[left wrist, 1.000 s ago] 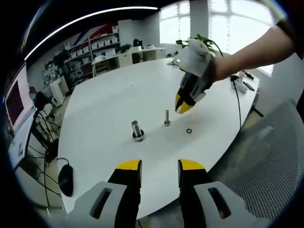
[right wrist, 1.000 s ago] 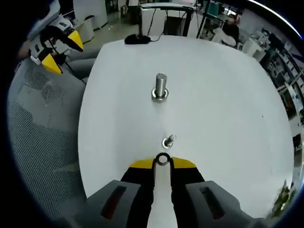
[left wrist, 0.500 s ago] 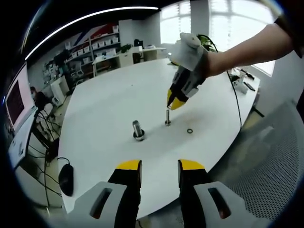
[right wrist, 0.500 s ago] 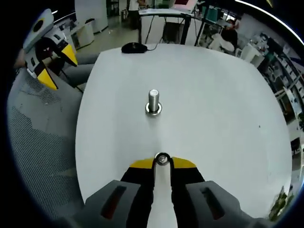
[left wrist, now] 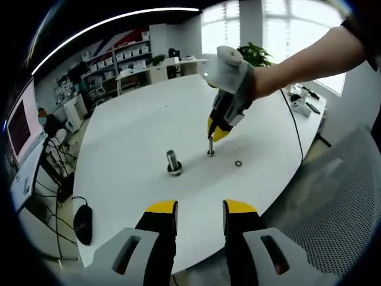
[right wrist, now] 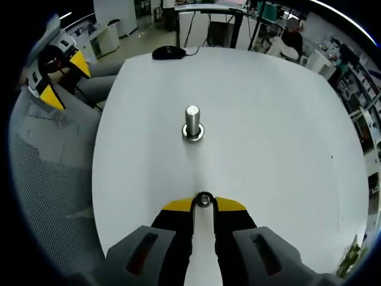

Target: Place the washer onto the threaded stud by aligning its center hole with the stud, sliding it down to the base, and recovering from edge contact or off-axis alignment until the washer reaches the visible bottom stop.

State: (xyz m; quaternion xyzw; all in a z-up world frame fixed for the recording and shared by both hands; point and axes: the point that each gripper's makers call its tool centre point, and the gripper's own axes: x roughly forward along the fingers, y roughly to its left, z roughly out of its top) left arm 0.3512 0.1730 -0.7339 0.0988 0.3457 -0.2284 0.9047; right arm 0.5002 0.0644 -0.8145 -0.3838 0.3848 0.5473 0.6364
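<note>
Two views to go through, so starting with the left gripper view. The left claw (left wrist: 201,208) is sitting low near the desk (left wrist: 137,125) edge with its jaws apart and nothing between them, basically just watching. Out in the middle, the right claw (left wrist: 218,130) is hanging right over the thin stud (left wrist: 210,147), tips just about at the top of it. Another washer (left wrist: 237,163) is lying flat on the desk just beside that stud, and a fatter bolt (left wrist: 172,162) is standing upright on its own ring a bit further over. A computer mouse (left wrist: 82,224) is sitting near the desk edge.

Right gripper view next: the right claw (right wrist: 204,202) is pinching a small washer (right wrist: 204,199) at the very tips, jaws nearly together on it. The thin stud is hiding under the tips here, so I can't tell whether the hole is actually lined up or already catching the thread. The fat bolt (right wrist: 191,122) is standing further ahead, and the left claw (right wrist: 59,74) is peeking in from the upper left.

My read on progress: pickup and carry are done, and alignment is happening right about now. Still left is threading the hole over the tip, sliding down to the base, and letting go. Roughly halfway, I'd guess.
</note>
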